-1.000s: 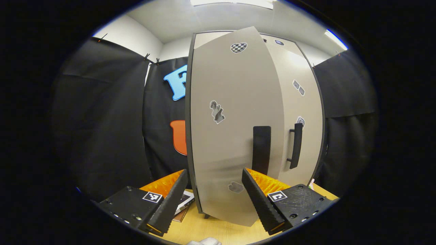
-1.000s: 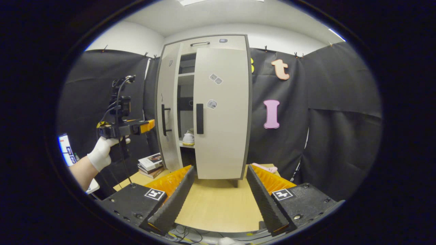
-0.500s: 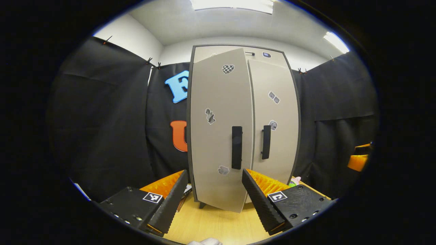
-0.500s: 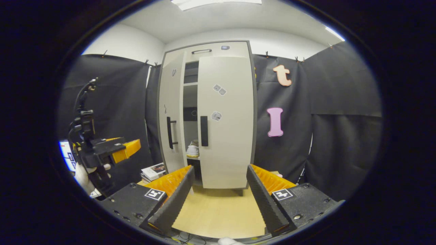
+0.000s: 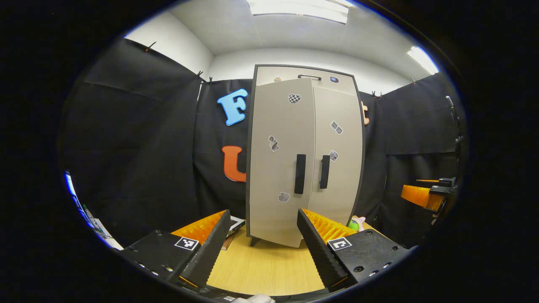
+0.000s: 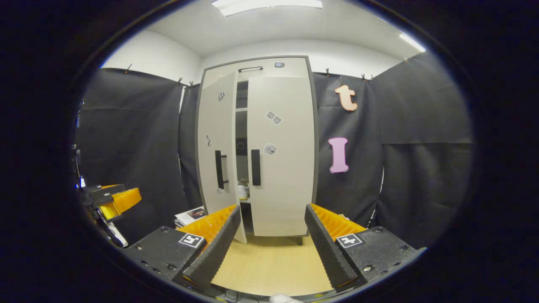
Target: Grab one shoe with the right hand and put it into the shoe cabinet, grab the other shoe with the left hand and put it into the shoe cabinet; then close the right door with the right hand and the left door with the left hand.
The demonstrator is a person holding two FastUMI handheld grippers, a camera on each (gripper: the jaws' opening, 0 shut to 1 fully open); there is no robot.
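The tall beige shoe cabinet stands at the back of the wooden table. Its right door is shut. Its left door stands a little ajar, leaving a narrow gap. Through that gap a white shoe sits on a shelf in the right gripper view. My left gripper is open and empty, well back from the doors. My right gripper is open and empty too, also back from the cabinet. The left gripper also shows at the left edge of the right gripper view, the right gripper at the right edge of the left gripper view.
A stack of books lies on the table left of the cabinet. Small pink and green items lie at the cabinet's right foot. Black cloth walls close in on both sides.
Both grippers have drawn back from the cabinet. The left door has swung in from well open to nearly shut. The left gripper dropped lower and further left in the right gripper view.
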